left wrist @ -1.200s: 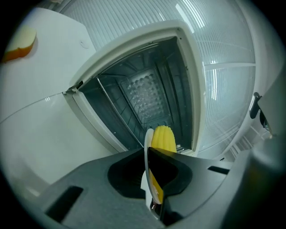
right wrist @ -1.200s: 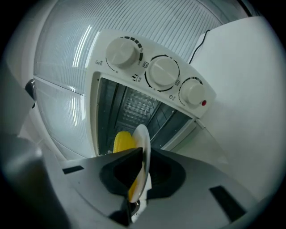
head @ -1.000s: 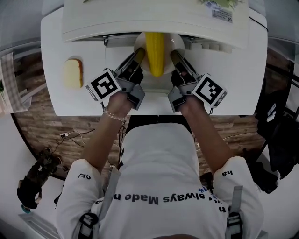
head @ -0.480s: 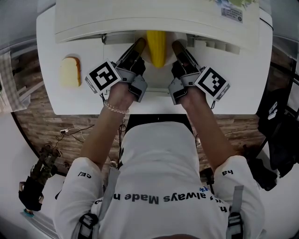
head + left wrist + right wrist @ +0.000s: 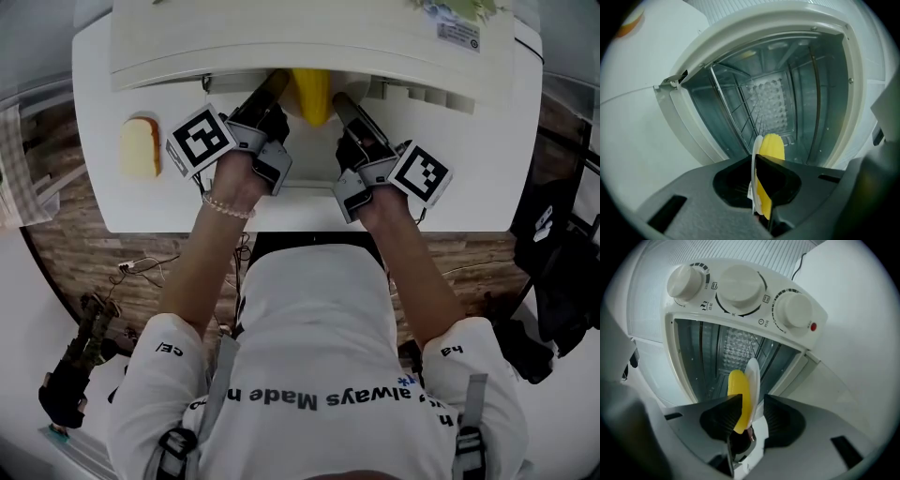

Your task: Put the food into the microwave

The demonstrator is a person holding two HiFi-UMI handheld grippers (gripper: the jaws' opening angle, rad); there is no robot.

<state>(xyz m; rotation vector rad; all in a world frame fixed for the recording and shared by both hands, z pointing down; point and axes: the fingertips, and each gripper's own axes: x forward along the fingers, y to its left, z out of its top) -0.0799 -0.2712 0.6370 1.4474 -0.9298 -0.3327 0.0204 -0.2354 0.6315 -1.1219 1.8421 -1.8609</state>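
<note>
A yellow corn cob (image 5: 312, 94) lies on a white plate, carried between both grippers at the mouth of the white microwave (image 5: 309, 37). My left gripper (image 5: 272, 89) is shut on the plate's left rim, my right gripper (image 5: 339, 101) on its right rim. In the left gripper view the plate (image 5: 753, 161) and the corn cob (image 5: 772, 147) stand edge-on before the open metal cavity (image 5: 778, 93), with the left gripper (image 5: 757, 187) clamped on the rim. The right gripper view shows the corn cob (image 5: 739, 394) and plate (image 5: 753, 373) in the right gripper (image 5: 750, 413). The microwave's top hides most of the plate from the head view.
A slice of bread (image 5: 141, 147) lies on the white table (image 5: 122, 202) at the left. Three white knobs (image 5: 740, 284) sit beside the cavity opening. Wire racks (image 5: 740, 112) line the cavity's inside. The opened door (image 5: 637, 117) shows beside the opening.
Both grippers have moved forward with the plate. More of the corn and plate now lies under the microwave's top edge.
</note>
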